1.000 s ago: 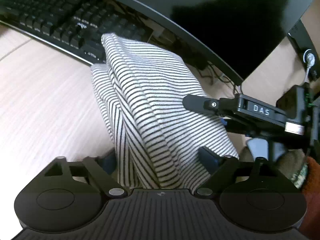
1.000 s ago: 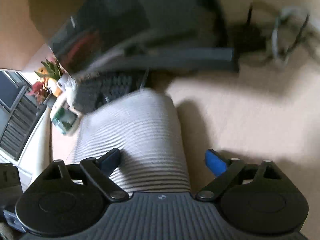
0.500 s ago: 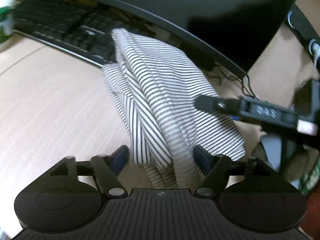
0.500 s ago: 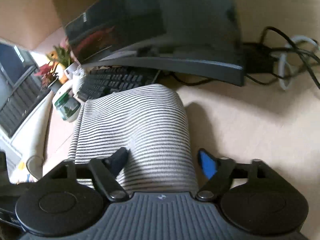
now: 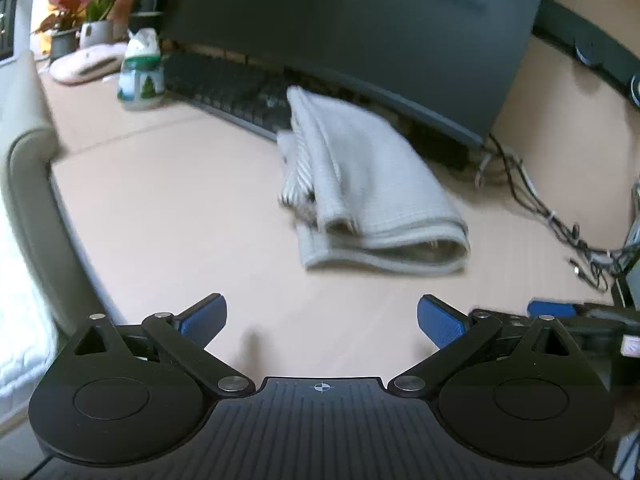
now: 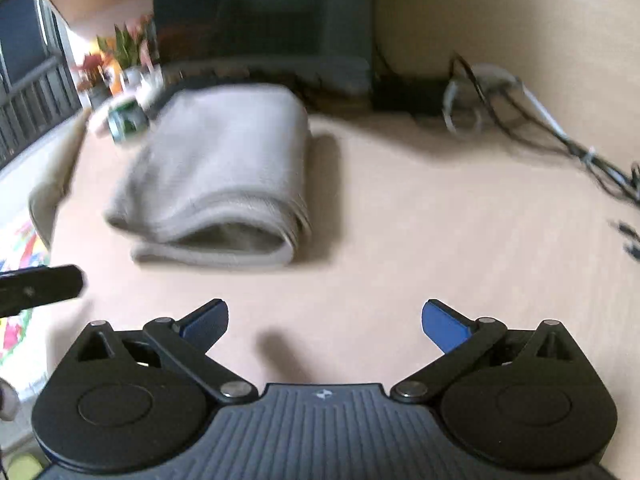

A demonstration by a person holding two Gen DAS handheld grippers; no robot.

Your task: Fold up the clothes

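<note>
The striped garment [image 5: 372, 196] lies folded into a compact bundle on the light wooden table [image 5: 180, 216], toward the table's far edge, its far end touching or overlapping the black keyboard [image 5: 236, 92] that sits in front of the dark monitor [image 5: 360, 28]. The bundle's rounded fold opening faces the cameras; in the right wrist view the same garment [image 6: 224, 176] shows stacked layers with a looped front edge, blurred by motion so the stripes barely read.

The left gripper [image 5: 322, 316] hangs above bare table nearer than the garment, its blue-padded fingers [image 5: 204, 316] spread wide and holding nothing. The right gripper [image 6: 324, 318] is likewise released, its fingers [image 6: 446, 324] wide apart over bare table, well apart from the cloth. A dark part of the left gripper pokes into the right wrist view at the left edge, and part of the right gripper, with a blue pad, shows at the right edge of the left wrist view.

Near the table's far left corner stand a green-and-white tissue pack [image 5: 140, 76] just beside the keyboard's left end, and potted plants [image 5: 86, 8] behind it. A tangle of cables [image 5: 556, 216] trails along the right side of the table, past the monitor's foot. A pale padded chair arm [image 5: 28, 184] curves along the table's left edge.
</note>
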